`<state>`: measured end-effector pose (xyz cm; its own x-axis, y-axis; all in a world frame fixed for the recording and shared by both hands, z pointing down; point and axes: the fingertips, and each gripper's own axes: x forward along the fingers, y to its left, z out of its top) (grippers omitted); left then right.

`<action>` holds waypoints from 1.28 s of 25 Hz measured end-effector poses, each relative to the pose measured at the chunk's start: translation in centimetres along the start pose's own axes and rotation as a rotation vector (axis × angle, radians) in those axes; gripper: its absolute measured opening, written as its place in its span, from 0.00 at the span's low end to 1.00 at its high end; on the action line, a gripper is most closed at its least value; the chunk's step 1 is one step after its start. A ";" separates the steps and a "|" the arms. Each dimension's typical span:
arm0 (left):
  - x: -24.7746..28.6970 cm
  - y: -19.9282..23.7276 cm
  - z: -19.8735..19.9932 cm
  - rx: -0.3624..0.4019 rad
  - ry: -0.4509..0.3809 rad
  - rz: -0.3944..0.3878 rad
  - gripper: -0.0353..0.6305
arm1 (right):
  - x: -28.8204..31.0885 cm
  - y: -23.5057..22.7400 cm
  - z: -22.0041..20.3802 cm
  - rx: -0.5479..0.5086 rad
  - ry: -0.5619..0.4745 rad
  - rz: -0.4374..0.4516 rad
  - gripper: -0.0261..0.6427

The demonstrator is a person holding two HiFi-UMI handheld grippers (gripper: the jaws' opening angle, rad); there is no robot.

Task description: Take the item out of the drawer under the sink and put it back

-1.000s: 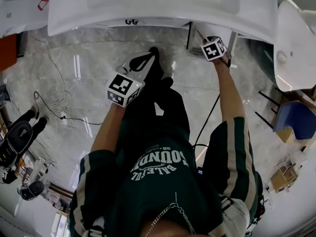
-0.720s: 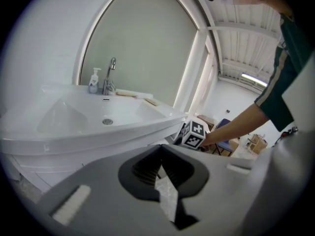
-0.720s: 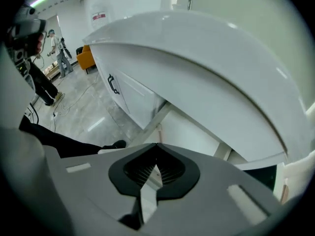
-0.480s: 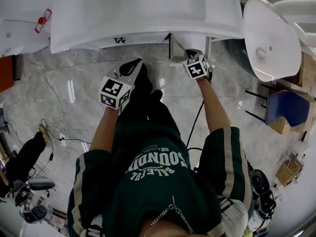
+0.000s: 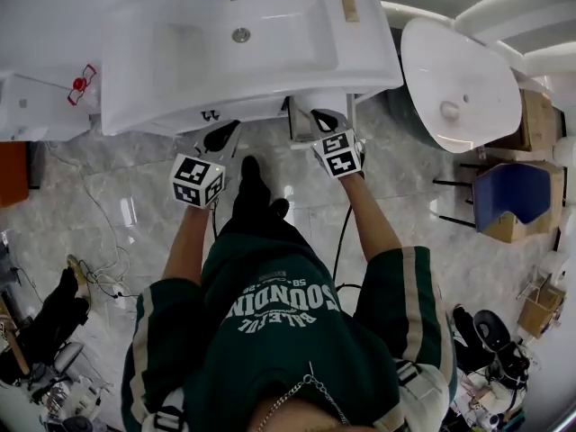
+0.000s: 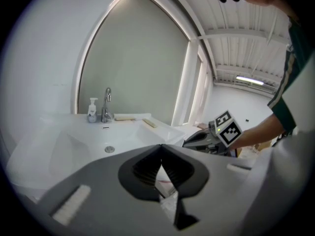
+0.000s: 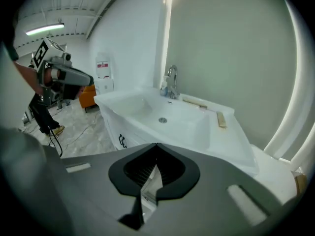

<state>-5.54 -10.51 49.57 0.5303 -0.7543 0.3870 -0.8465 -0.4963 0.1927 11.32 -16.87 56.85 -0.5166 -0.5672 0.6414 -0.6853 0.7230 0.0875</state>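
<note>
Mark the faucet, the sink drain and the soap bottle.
faucet [image 6: 106,113]: left gripper view, on its lower body.
sink drain [image 5: 240,35]: head view, centre of the metal ring.
soap bottle [image 6: 92,114]: left gripper view, on the bottle's body.

Soap bottle [image 6: 92,110] beside faucet [image 6: 107,104]; blue chair [image 5: 510,196], cables [image 5: 101,273] on floor [image 5: 108,187]

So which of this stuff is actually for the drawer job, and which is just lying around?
For the job: sink, cabinet under it, left tongs, right tongs, both shut.
Lying about: soap bottle, wooden strip on the sink rim, floor cables, blue chair.
</note>
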 end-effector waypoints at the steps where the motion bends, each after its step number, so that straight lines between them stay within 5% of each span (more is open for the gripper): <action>1: 0.0 0.1 0.9 0.013 -0.012 0.001 0.13 | -0.8 -0.3 1.6 0.005 -0.037 -0.008 0.04; 12: -0.8 -0.1 8.5 0.096 -0.122 0.009 0.13 | -11.0 -3.0 14.1 0.143 -0.434 -0.090 0.04; 19: -0.7 0.5 13.1 0.144 -0.184 -0.001 0.13 | -13.5 -3.6 17.6 0.142 -0.522 -0.124 0.04; 32: -0.3 2.4 13.9 0.139 -0.197 0.005 0.13 | -12.1 -3.7 17.9 0.154 -0.500 -0.114 0.04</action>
<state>-7.08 -17.45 37.35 0.5365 -0.8195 0.2014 -0.8419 -0.5363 0.0601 10.92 -19.73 35.14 -0.5906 -0.7844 0.1896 -0.7990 0.6013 -0.0015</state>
